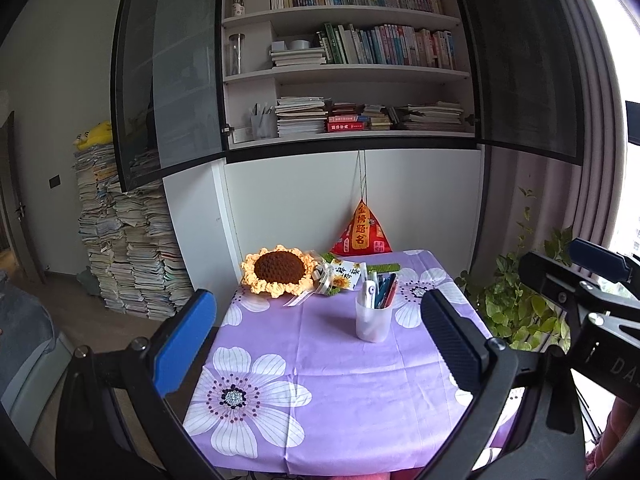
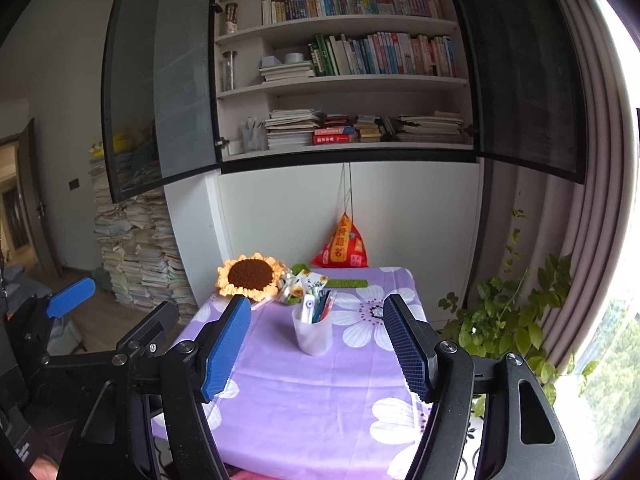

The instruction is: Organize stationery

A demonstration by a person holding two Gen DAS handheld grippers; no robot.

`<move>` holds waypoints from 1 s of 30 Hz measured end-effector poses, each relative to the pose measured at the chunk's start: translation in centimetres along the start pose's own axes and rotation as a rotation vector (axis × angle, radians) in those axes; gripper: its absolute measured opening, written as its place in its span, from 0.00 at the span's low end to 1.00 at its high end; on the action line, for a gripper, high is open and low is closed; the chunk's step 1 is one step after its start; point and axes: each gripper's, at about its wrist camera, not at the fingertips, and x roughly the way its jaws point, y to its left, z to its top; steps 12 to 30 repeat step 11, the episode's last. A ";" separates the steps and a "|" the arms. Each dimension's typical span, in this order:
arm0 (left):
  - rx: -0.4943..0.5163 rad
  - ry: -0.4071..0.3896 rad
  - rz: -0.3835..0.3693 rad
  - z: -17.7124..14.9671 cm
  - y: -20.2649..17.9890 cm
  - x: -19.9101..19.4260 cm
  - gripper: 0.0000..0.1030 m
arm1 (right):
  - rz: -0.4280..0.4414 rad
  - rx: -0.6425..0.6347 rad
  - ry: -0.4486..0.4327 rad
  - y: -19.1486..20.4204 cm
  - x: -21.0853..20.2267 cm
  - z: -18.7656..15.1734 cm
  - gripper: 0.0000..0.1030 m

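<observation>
Left wrist view:
Left gripper (image 1: pixel 320 344): fingers spread wide, nothing between them, hanging above the near half of the counter (image 1: pixel 332 392).
Pen cup (image 1: pixel 373 319): white, upright on the purple flowered cloth, toward the far right part of the counter; pens (image 1: pixel 384 286) stand inside it.
Crocheted sunflower (image 1: pixel 279 270): lies at the far left edge of the counter, a small card bundle (image 1: pixel 346 276) just beside it.
Red pouch (image 1: pixel 362 232): at the far edge, against the wall.
Right gripper (image 1: pixel 576 280): seen at the right border, clear of the counter.

Right wrist view:
Right gripper (image 2: pixel 316 344): fingers parted, empty; the pen cup (image 2: pixel 313 334) stands beyond the tips, not touched.
Left gripper (image 2: pixel 72 296): blue pad visible off the counter's left edge.
Potted plant (image 2: pixel 504 320): beside the counter's right edge.
</observation>
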 end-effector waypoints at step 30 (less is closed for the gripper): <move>-0.012 -0.057 -0.014 0.7 0.5 -1.5 0.99 | -0.023 0.002 -0.036 -0.4 -1.0 0.1 0.68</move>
